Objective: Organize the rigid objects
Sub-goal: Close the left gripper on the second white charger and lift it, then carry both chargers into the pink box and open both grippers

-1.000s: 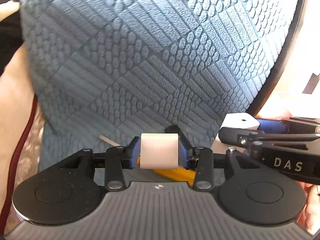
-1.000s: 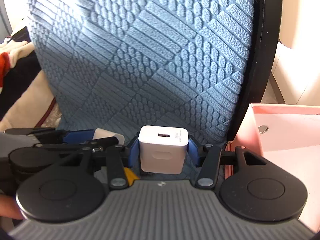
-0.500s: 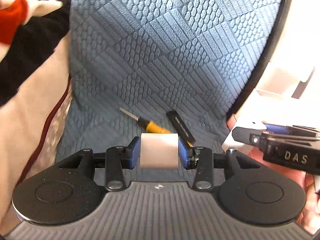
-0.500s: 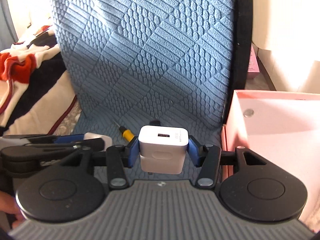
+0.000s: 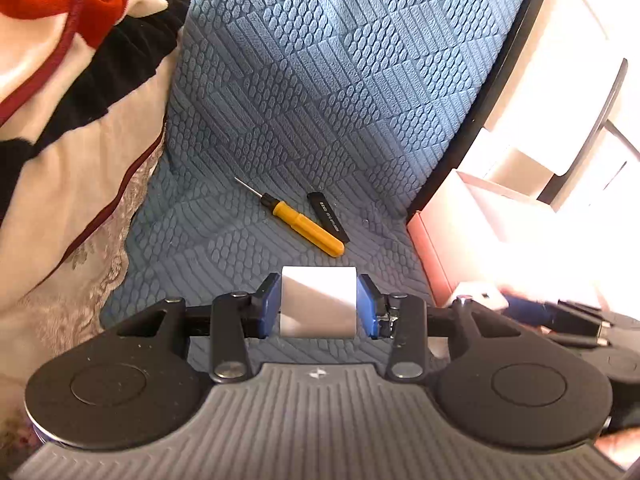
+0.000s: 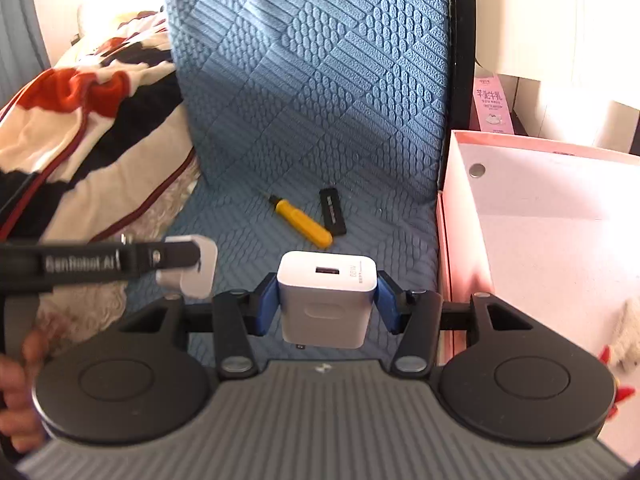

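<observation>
The left gripper (image 5: 319,305) pinches a plain white rounded plastic block (image 5: 319,302) between its blue pads, held above the blue quilted mat (image 5: 320,100). The right gripper (image 6: 327,301) likewise clamps a white square USB wall charger (image 6: 326,298), port facing up, its prongs showing underneath. In the right wrist view the left gripper comes in from the left with its white block just beside the charger, the two apart; fingers of the person's hand (image 6: 16,392) show at the lower left edge.

Farther off on the mat lie a small yellow-handled screwdriver (image 5: 304,222) with a thin metal tip pointing far-left, and a flat black stick-shaped object with white print (image 5: 329,217) just to its right, their near ends close together. To the right of the mat stands an open pink cardboard box with a white inside (image 6: 460,216); a small round metal piece (image 6: 477,169) sits in its far corner. A red, black and cream blanket (image 5: 60,92) is bunched along the mat's left side.
</observation>
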Action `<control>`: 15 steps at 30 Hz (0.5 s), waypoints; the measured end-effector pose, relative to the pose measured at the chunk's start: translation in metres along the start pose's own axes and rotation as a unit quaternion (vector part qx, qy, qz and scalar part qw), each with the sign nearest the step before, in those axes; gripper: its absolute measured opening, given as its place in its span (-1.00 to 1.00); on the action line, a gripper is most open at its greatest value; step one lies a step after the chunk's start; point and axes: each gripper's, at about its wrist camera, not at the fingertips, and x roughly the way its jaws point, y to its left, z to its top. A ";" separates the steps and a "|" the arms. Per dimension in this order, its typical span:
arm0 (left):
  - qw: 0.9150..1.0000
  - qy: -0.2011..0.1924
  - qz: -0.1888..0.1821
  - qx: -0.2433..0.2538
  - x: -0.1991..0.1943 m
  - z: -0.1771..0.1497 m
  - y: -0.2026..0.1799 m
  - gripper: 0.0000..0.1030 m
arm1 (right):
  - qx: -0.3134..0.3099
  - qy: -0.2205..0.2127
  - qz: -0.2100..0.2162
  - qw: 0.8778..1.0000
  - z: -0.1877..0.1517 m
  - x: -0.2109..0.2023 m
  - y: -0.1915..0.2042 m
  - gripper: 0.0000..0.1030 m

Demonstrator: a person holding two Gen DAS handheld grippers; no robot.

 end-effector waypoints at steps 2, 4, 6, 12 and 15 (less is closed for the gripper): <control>1.000 0.000 0.000 -0.003 -0.007 -0.005 0.000 -0.10 | 0.005 0.001 0.003 1.000 -0.006 -0.008 0.001 0.05; 1.000 -0.001 0.001 -0.003 -0.014 -0.009 0.000 -0.10 | 0.008 0.002 0.001 1.000 -0.011 -0.015 0.003 0.05; 1.000 -0.002 -0.002 -0.006 -0.021 -0.013 -0.001 -0.10 | 0.008 0.002 -0.001 1.000 -0.016 -0.021 0.005 0.05; 1.000 -0.006 -0.008 -0.013 -0.031 -0.021 -0.005 -0.10 | 0.011 0.006 0.001 1.000 -0.026 -0.036 0.008 0.05; 1.000 -0.008 -0.013 -0.018 -0.035 -0.024 -0.008 -0.10 | 0.008 0.003 -0.001 1.000 -0.027 -0.044 0.009 0.05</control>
